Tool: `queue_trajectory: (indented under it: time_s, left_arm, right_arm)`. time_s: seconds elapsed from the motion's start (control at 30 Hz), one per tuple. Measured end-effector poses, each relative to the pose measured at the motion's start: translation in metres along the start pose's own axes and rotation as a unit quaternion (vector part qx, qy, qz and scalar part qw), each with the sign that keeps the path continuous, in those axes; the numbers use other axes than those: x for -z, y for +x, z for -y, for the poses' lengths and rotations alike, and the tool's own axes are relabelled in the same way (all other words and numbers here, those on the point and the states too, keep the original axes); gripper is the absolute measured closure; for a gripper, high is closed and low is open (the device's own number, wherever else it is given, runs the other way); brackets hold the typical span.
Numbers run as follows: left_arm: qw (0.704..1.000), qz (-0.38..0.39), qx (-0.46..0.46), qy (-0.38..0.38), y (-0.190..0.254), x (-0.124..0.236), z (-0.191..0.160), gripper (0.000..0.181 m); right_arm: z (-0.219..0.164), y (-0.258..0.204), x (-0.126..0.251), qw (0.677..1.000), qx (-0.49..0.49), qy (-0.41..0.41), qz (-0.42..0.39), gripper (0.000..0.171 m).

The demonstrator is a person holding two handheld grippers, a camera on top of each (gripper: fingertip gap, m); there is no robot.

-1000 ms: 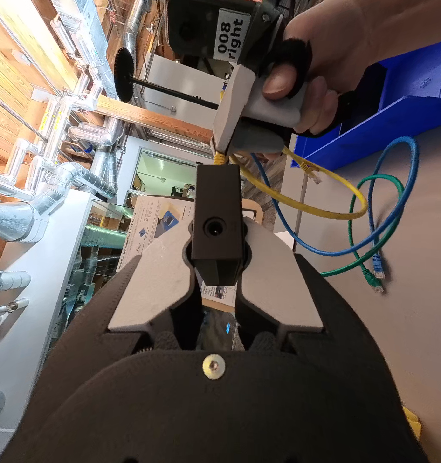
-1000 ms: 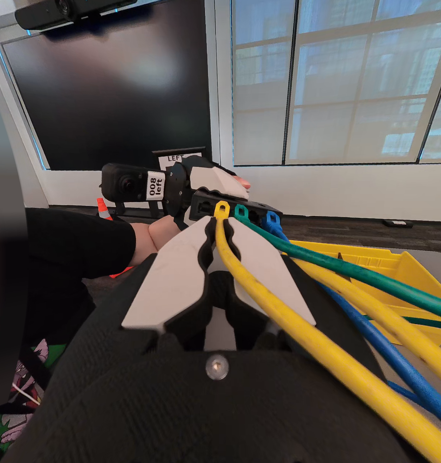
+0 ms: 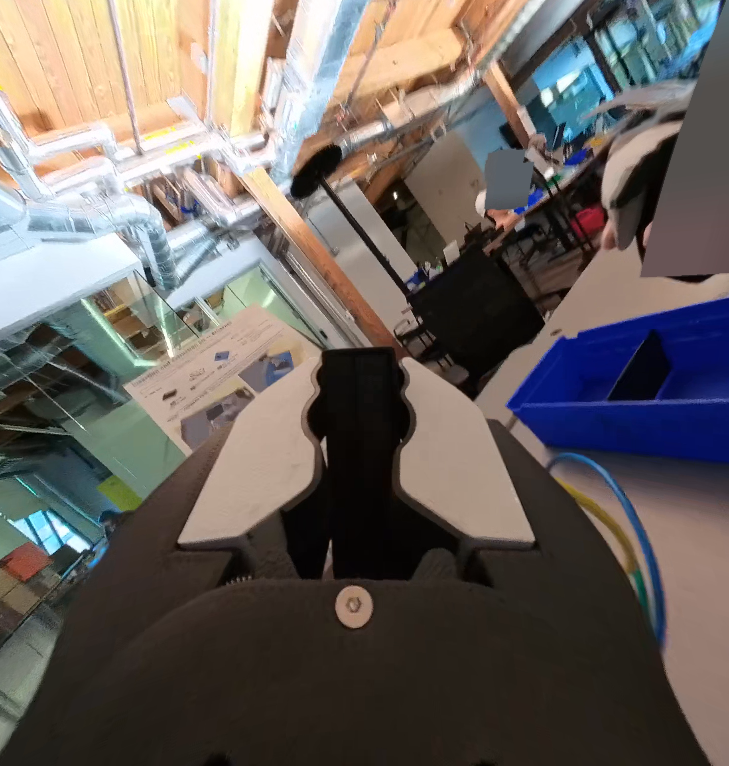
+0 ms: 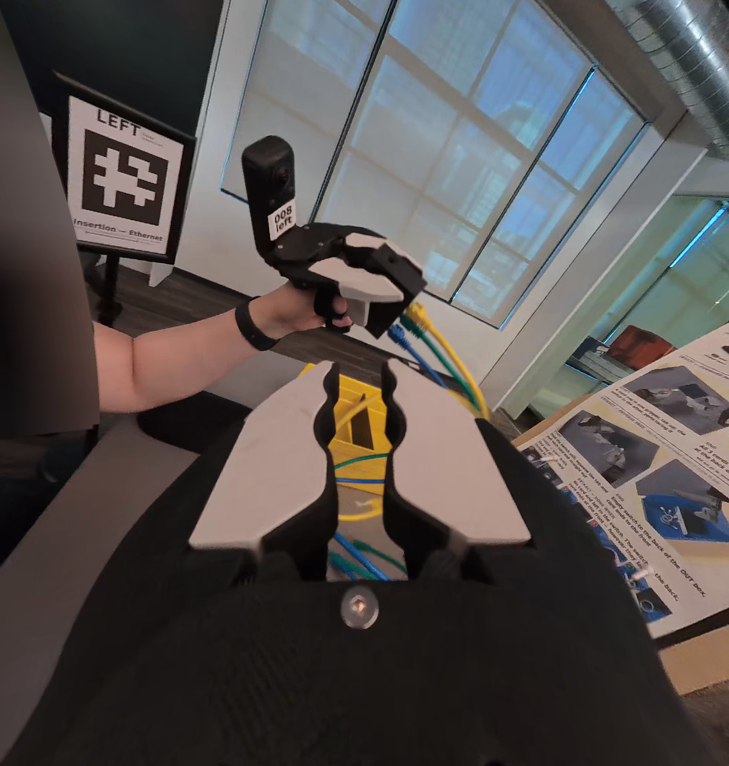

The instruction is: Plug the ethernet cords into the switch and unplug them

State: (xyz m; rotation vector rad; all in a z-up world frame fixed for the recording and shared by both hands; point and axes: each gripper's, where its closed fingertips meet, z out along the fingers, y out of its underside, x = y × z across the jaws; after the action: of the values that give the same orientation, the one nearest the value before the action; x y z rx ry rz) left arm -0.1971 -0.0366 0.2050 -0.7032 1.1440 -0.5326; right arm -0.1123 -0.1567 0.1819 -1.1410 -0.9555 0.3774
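Note:
My left gripper [image 3: 356, 364] is shut on the black switch [image 3: 356, 398], which sticks out between its fingers. In the right wrist view the left gripper [image 4: 389, 304] holds the switch [image 4: 400, 273] up in the air, tilted down. A yellow cord [image 4: 416, 315], a green cord [image 4: 411, 328] and a blue cord [image 4: 398, 335] are plugged into its lower face and hang to the table. My right gripper [image 4: 358, 373] is open and empty, below and in front of the switch. Cord loops [image 3: 628, 539] lie right of the left gripper.
A blue bin [image 3: 603, 410] with a divider stands on the grey table [image 3: 686, 580] at the right. A yellow bin [image 4: 354, 422] with cords over it sits beyond my right fingers. An instruction sheet [image 4: 644, 476] lies at the right. A framed sign [image 4: 122, 178] stands at the back left. About 15 cm separates my left fingertips from my right.
My right gripper has let go of the yellow cord, opened and drawn back from the switch. My left gripper has swung the switch round and up, with all three cords in it.

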Motion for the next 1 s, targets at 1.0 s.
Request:
queue_trajectory:
  time_s: [1.0]
  left_arm:
    - [0.964, -0.177, 0.184, 0.068, 0.000, 0.040, -0.009, 0.143]
  right_arm:
    - [-0.097, 0.051, -0.068, 0.984, -0.032, -0.147, -0.095, 0.143]
